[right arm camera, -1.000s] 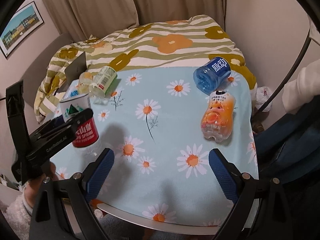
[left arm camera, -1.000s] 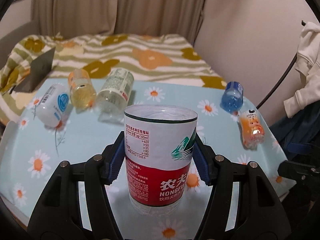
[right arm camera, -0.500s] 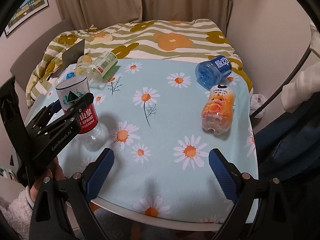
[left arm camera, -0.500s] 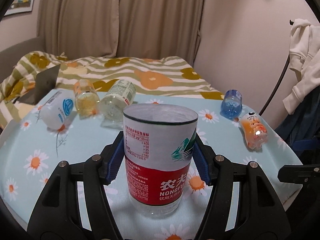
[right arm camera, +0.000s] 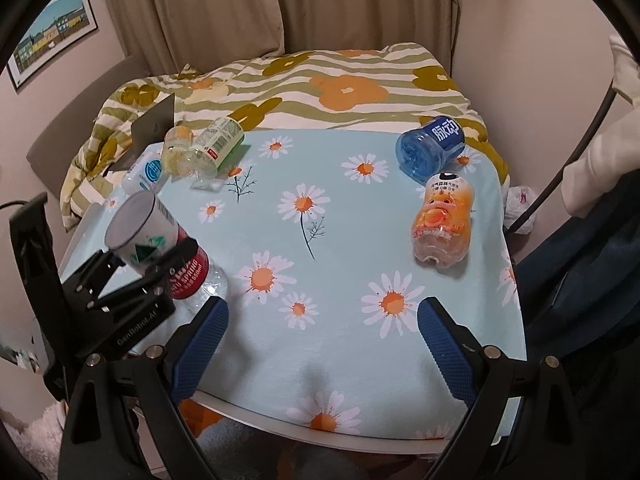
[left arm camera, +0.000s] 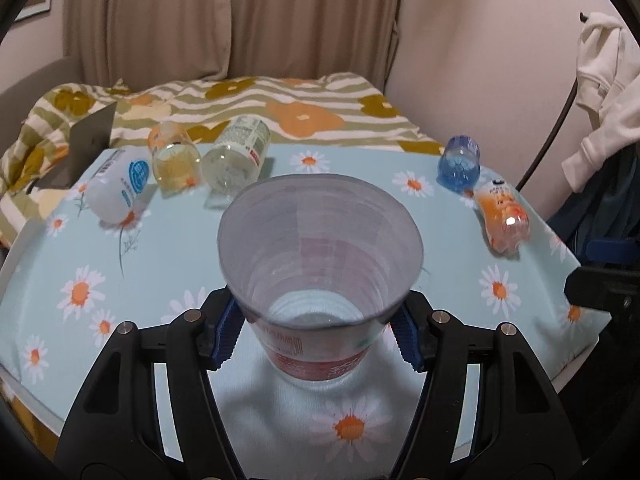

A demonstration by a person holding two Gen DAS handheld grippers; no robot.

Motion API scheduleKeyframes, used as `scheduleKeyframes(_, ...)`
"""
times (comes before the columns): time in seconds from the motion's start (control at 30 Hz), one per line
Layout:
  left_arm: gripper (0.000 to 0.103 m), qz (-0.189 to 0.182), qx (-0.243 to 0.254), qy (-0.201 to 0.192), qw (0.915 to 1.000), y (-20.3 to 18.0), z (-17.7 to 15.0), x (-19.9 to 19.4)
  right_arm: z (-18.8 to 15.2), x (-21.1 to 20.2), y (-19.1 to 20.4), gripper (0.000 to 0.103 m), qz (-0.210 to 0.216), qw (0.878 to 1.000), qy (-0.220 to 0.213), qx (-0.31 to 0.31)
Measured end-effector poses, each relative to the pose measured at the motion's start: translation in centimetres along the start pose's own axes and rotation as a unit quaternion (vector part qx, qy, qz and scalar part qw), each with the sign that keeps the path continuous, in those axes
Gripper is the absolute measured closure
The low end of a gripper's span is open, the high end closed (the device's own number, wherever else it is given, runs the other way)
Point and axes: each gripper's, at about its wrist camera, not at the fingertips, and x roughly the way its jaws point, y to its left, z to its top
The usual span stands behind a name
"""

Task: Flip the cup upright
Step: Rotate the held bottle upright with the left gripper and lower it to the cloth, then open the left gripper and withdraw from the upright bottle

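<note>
The cup is a cut bottle with a white and red Nongfu label (left arm camera: 320,276). My left gripper (left arm camera: 320,336) is shut on its lower part, blue pads on both sides. The cup leans back toward the camera, open mouth up, so I look into it. In the right wrist view the cup (right arm camera: 154,242) tilts up and left in the left gripper (right arm camera: 140,276), its clear base touching the daisy tablecloth (right arm camera: 340,240). My right gripper (right arm camera: 320,334) is open and empty over the table's near edge.
Other cut bottles lie on their sides: white (left arm camera: 120,188), yellow (left arm camera: 174,160) and clear green-label (left arm camera: 236,156) at the far left, blue (left arm camera: 458,164) and orange (left arm camera: 502,216) at the right. A striped flower blanket (left arm camera: 280,108) lies behind the table.
The cup has tipped back toward the left wrist camera, from upright to leaning, so its open mouth now faces the camera. The right gripper has stayed open over the near edge.
</note>
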Motion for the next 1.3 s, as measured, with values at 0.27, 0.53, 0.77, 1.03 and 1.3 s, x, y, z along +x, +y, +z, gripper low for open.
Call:
scheduleKeyframes(0.27, 0.030, 0.007, 0.033, 0.019, 0.9993, -1.3, 0.0, 0.1, -0.1, -0.5, 0.1, 0.008, 0.003, 1.000, -0.007, 0.011)
scheduleKeyframes(0.53, 0.000, 0.023, 0.035, 0.010, 0.9991, -1.1, 0.4, -0.4, -0.2, -0.8, 0.0, 0.008, 0.003, 1.000, -0.009, 0.018)
scheduleKeyframes(0.77, 0.000, 0.022, 0.031, 0.022, 0.9990, -0.7, 0.9, -1.0, -0.2, -1.1, 0.1, 0.008, 0.001, 1.000, -0.011, 0.019)
scheduleKeyframes(1.03, 0.000, 0.032, 0.046, 0.031, 0.9979, -0.6, 2.6, -4.4, 0.3, -3.0, 1.2, 0.008, -0.010, 0.999, -0.024, 0.022)
scheduleKeyframes(1.3, 0.000, 0.045, 0.035, 0.059, 0.9966, 2.1, 5.8, -10.9, 2.0, -6.6, 3.5, 0.008, -0.025, 0.999, -0.037, 0.017)
